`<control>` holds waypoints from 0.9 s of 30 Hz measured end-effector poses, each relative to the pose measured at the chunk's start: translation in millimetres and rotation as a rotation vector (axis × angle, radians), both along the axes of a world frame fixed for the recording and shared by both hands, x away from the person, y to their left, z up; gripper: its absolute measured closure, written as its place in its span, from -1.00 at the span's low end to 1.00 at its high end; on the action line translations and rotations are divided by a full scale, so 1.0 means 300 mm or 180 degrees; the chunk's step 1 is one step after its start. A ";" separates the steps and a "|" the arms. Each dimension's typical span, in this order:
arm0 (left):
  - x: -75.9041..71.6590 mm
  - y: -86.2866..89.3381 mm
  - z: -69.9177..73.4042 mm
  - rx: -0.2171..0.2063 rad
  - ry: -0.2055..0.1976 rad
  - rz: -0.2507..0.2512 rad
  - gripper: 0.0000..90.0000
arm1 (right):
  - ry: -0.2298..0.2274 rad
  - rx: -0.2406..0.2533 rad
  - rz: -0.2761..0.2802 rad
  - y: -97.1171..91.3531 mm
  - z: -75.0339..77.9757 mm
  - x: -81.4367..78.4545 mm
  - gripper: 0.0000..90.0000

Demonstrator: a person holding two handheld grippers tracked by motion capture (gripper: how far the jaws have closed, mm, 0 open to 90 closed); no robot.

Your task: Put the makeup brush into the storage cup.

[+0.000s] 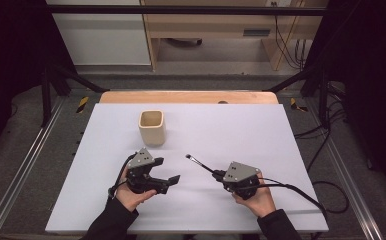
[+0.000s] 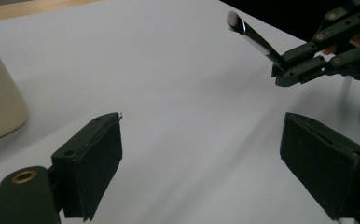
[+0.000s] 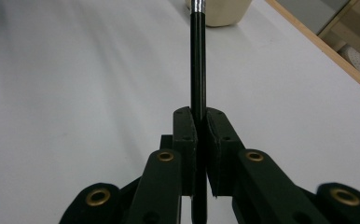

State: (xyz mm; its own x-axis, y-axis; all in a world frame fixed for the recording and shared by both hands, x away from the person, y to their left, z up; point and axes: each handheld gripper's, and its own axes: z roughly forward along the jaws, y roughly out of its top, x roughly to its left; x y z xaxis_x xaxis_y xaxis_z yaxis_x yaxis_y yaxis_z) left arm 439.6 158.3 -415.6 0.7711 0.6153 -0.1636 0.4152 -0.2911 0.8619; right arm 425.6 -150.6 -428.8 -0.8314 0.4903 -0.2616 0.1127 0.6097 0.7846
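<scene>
A cream cup stands upright on the white table, open mouth up. Nearer the person than the cup and just to its left, the left gripper is held in a hand, its jaws spread apart with nothing between them. To the cup's right and nearer the person, the right gripper clamps a thin black brush, whose pale tip points toward the cup, well apart from it.
</scene>
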 end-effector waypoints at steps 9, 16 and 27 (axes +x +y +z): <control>0.000 -0.010 0.007 -0.0209 -0.0022 0.0022 -0.72 | 0.0062 0.0190 -0.0032 0.004 -0.015 0.006 0.86; -0.001 -0.017 0.014 -0.0346 -0.0073 0.0035 -0.71 | 0.0045 0.0382 -0.0044 0.004 -0.007 0.009 0.86; 0.004 -0.048 0.033 -0.0411 -0.0077 -0.0038 -0.71 | 0.0049 0.0510 -0.0074 0.005 0.001 0.011 0.86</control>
